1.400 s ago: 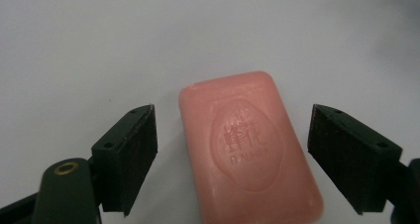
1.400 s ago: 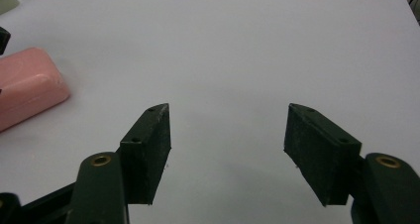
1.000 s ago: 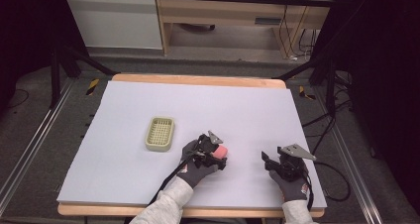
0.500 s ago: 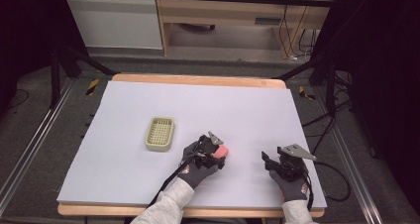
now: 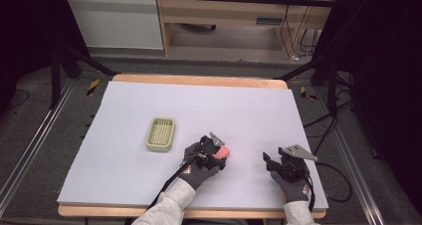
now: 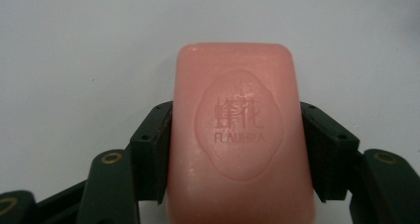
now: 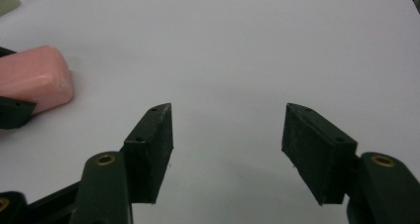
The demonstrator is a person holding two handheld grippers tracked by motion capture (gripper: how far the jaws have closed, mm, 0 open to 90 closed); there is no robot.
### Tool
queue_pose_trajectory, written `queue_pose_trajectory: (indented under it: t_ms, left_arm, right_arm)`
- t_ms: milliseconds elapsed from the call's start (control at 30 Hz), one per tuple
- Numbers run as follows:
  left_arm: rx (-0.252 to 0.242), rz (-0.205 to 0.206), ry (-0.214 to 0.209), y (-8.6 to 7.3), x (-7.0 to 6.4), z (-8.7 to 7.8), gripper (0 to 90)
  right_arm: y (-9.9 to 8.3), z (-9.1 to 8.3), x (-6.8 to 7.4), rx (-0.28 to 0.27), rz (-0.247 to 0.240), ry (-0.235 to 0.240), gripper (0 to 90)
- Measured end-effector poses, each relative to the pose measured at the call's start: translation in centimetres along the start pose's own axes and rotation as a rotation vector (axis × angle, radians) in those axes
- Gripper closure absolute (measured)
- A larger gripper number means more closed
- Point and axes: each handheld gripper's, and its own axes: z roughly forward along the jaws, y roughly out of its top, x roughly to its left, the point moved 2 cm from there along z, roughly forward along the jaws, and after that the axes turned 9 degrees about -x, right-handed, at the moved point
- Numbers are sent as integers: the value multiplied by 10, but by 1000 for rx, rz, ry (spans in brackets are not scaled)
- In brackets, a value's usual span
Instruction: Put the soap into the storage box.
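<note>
A pink bar of soap (image 6: 240, 135) with an embossed oval stamp sits between the jaws of my left gripper (image 6: 236, 149), which press on both its long sides. In the high view the soap (image 5: 223, 151) shows pink at the tip of that left gripper (image 5: 217, 153), near the table's front middle. A pale green soap dish (image 5: 160, 134) with a slotted floor lies to the left of it. My right gripper (image 5: 268, 162) rests at the front right, open, with bare table between its jaws (image 7: 227, 149). The soap (image 7: 34, 80) appears at the left edge of the right gripper view.
The white tabletop (image 5: 199, 105) has a wooden rim. A wooden cabinet and cables stand beyond the far edge, and metal rails run along both sides on the floor. Black cables trail from both grippers toward the front edge.
The left gripper with the soap has shifted very slightly. The right gripper has not moved.
</note>
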Motion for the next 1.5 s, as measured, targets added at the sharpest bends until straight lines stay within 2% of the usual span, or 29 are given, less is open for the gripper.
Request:
queue_pose_trajectory:
  t_ms: [233, 433, 567, 633, 767, 1067, 1500]
  left_arm:
    - [10, -2, -7, 1, 1, 0, 371]
    - [-2, -12, -13, 2, 4, -4, 371]
    - [-23, -16, -14, 6, 6, -13, 371]
    - [-28, -10, -8, 8, 7, -17, 371]
    - [-45, -11, -4, 9, 9, -24, 371]
    - [-65, -27, -7, 9, 20, -38, 371]
    - [-95, -36, 17, 10, 35, -62, 371]
  right_arm:
    - [0, 0, 0, 1, -1, 1, 372]
    - [0, 0, 0, 1, 8, 2, 373]
    - [0, 0, 0, -2, -3, 1, 373]
    - [1, -1, 1, 0, 11, 6, 373]
    - [1, 0, 1, 0, 9, 6, 372]
    - [1, 0, 1, -5, 5, 3, 369]
    - [1, -1, 1, -6, 6, 1, 366]
